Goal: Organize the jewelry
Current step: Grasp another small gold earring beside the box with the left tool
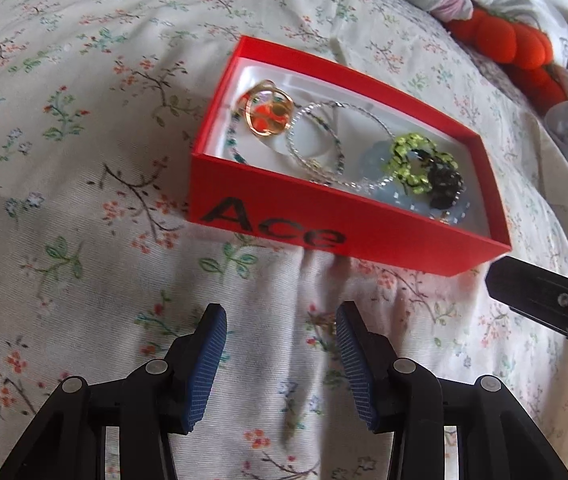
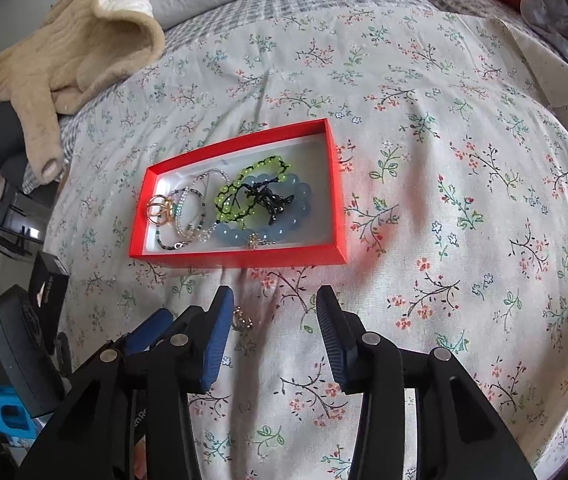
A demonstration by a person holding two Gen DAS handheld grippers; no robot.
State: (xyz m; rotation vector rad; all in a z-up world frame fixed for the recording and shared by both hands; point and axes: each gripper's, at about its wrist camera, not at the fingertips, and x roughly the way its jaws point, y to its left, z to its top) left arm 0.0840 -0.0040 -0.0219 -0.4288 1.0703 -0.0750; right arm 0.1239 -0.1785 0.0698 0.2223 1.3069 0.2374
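A red box [image 1: 284, 216] marked "Ace" lies on the floral bedspread, also in the right wrist view [image 2: 239, 258]. It holds a gold ring cluster [image 1: 268, 107], silver bead bracelets [image 1: 316, 140], a green bead bracelet [image 1: 412, 160] and a pale blue bead bracelet [image 2: 284, 216]. A small gold piece [image 2: 242, 318] lies on the cloth in front of the box, by my right gripper's left finger; it also shows faintly in the left wrist view [image 1: 324, 322]. My left gripper [image 1: 281, 320] is open and empty. My right gripper [image 2: 273, 304] is open and empty.
A beige garment [image 2: 71, 40] lies at the bed's far left. An orange plush toy [image 1: 516, 44] and pillows sit at the far right. The bed edge, a black box [image 2: 49, 280] and a blue object [image 2: 7, 412] are at the left.
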